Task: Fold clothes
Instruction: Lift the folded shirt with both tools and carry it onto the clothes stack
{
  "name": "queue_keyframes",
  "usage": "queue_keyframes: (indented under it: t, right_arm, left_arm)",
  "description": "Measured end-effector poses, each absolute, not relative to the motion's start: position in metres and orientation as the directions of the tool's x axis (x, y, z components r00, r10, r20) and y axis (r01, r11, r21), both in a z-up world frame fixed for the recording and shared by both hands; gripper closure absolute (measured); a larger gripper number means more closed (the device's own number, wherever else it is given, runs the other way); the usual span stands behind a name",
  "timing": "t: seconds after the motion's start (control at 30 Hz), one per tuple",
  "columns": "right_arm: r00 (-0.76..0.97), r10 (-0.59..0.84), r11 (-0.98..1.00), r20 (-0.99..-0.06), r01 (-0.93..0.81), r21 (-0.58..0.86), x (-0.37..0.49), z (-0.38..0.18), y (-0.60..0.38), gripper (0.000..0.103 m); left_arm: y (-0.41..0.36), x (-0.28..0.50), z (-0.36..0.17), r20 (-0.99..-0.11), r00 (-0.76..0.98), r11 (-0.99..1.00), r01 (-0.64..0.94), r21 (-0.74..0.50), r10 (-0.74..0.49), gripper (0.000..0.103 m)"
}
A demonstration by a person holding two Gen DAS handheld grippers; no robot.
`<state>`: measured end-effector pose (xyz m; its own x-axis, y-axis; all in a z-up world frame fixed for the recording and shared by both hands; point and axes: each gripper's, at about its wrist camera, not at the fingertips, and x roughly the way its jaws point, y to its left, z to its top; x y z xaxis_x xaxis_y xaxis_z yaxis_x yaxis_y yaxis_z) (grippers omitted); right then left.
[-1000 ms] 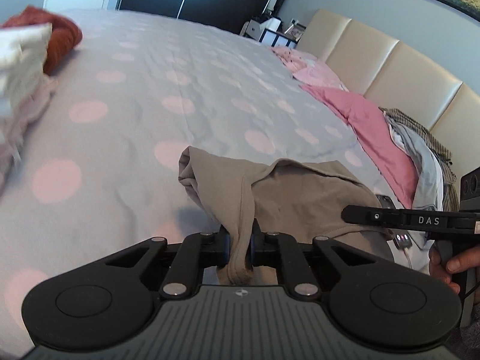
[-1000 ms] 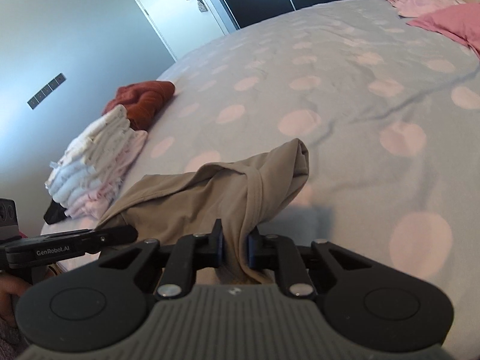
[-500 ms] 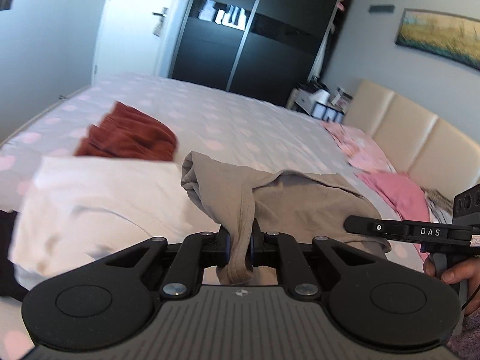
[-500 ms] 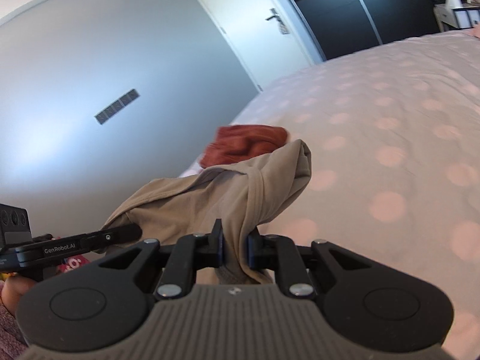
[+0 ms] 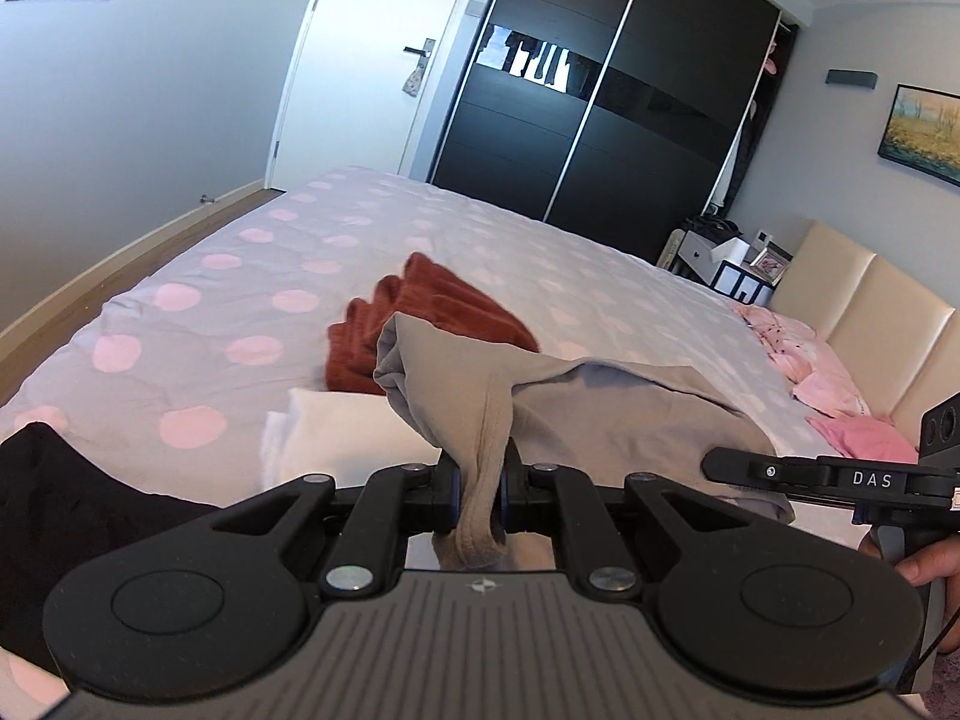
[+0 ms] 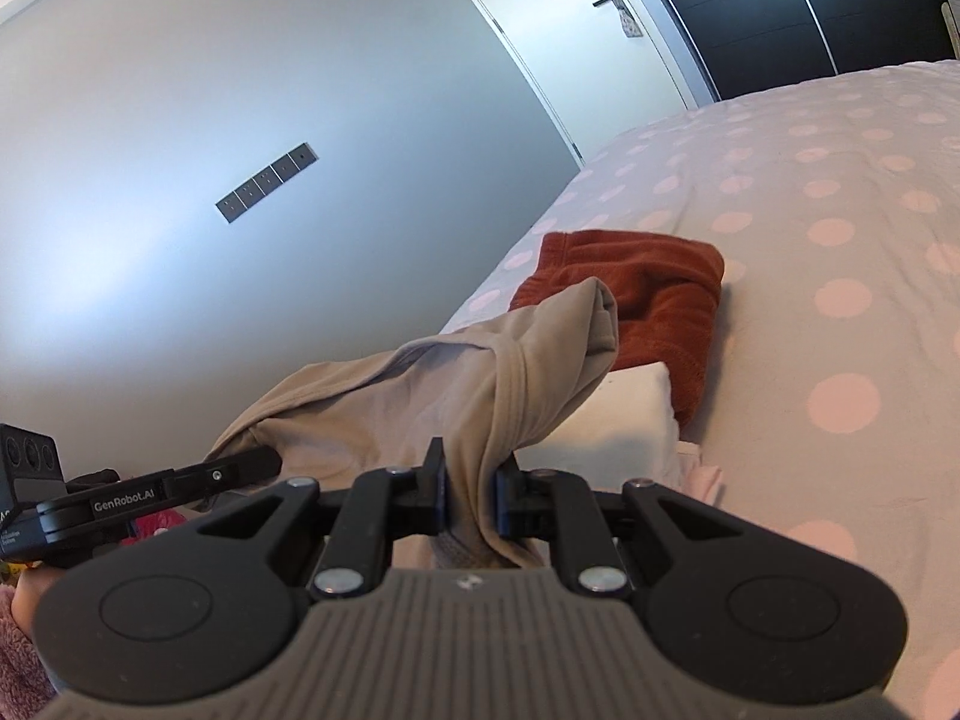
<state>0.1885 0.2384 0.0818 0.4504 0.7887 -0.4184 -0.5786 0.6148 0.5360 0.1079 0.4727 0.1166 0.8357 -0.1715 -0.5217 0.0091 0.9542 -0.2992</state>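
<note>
A folded beige garment [image 5: 588, 408] hangs in the air between both grippers above the bed. My left gripper [image 5: 480, 489] is shut on one bunched end of it. My right gripper [image 6: 471, 492] is shut on the other end [image 6: 420, 414]. Below the garment lies a white folded stack [image 5: 336, 438], which also shows in the right wrist view [image 6: 624, 420]. A rust-red folded garment [image 5: 432, 324] lies just beyond the stack, and it also shows in the right wrist view [image 6: 654, 294]. The right gripper's body [image 5: 840, 477] shows at the right of the left wrist view.
The bed [image 5: 240, 300] has a grey cover with pink dots. Pink clothes [image 5: 828, 384] lie by the beige headboard [image 5: 870, 312]. A dark item [image 5: 54, 504] sits at the left edge. A black wardrobe [image 5: 600, 120], a door [image 5: 384, 60] and a nightstand [image 5: 726, 264] stand beyond.
Both grippers have lifted the beige garment off the bed and carried it left, over the white stack beside the rust-red garment. Both stay shut on it.
</note>
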Motion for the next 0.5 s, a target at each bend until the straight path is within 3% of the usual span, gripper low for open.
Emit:
queue_keyframes:
  t: [0.37, 0.5]
  right_arm:
    - [0.438, 0.743, 0.665, -0.506, -0.569, 0.483, 0.197, 0.019, 0.264, 0.086]
    - [0.443, 0.723, 0.679, -0.531, -0.597, 0.426, 0.194, 0.010, 0.266, 0.078]
  left_arm:
    - [0.496, 0.116, 0.053, -0.592, 0.793, 0.962, -0.026, -0.273, -0.146, 0.094]
    - [0.490, 0.115, 0.049, -0.620, 0.776, 0.972, -0.037, -0.233, -0.119, 0.088]
